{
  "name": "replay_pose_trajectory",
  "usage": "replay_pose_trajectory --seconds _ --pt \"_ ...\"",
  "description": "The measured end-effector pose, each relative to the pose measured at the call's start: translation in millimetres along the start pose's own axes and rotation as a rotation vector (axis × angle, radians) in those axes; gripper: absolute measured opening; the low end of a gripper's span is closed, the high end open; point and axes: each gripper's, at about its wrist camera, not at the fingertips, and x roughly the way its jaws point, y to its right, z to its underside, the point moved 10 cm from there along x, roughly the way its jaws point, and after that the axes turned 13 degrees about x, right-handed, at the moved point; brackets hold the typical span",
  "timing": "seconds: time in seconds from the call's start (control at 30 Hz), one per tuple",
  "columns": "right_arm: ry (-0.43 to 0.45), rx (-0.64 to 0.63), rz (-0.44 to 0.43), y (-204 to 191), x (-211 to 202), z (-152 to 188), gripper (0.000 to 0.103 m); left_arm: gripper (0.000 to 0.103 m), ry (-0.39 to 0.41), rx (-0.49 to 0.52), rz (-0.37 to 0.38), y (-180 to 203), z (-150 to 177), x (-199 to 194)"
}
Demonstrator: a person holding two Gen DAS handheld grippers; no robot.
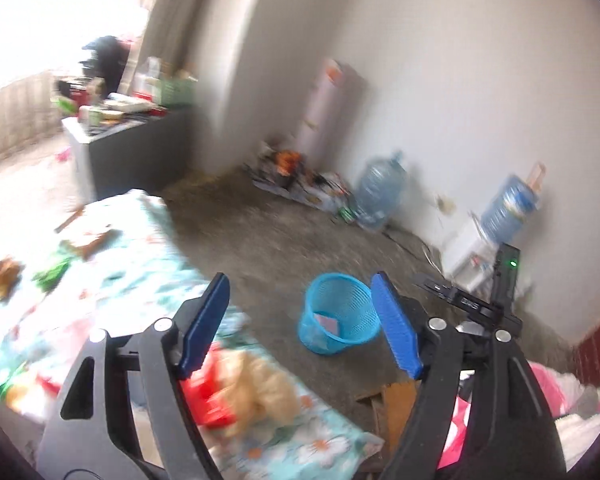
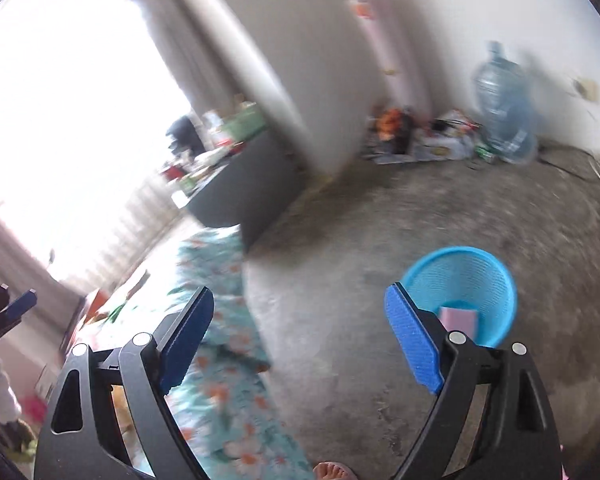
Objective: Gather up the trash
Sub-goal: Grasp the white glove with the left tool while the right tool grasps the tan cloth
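While both the left gripper [image 1: 300,326] and right gripper [image 2: 300,338] stand spread and empty, crumpled trash [image 1: 260,388], judged light and soft, lies below the left fingers; its bulk should be pinched.

Each tool is built of black angular arms, pierced by triangular cut-outs and pinned with round silver screws. The left tool [image 1: 300,324] and right tool [image 2: 300,338] carry ribbed blue pads [image 1: 396,328].

a blue basket [image 2: 462,294] stands on the grey floor [image 2: 360,248] beside the floral-sheeted bed [image 1: 112,280].
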Motion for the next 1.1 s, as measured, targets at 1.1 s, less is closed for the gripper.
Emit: replay_pose_trajectory --seconds 1.1 --pt "-0.435 -0.009 -0.07 -127.7 99.5 179.6 0.058 0.038 -0.205 0.136 -0.391 -76.7 182.5 -11.9"
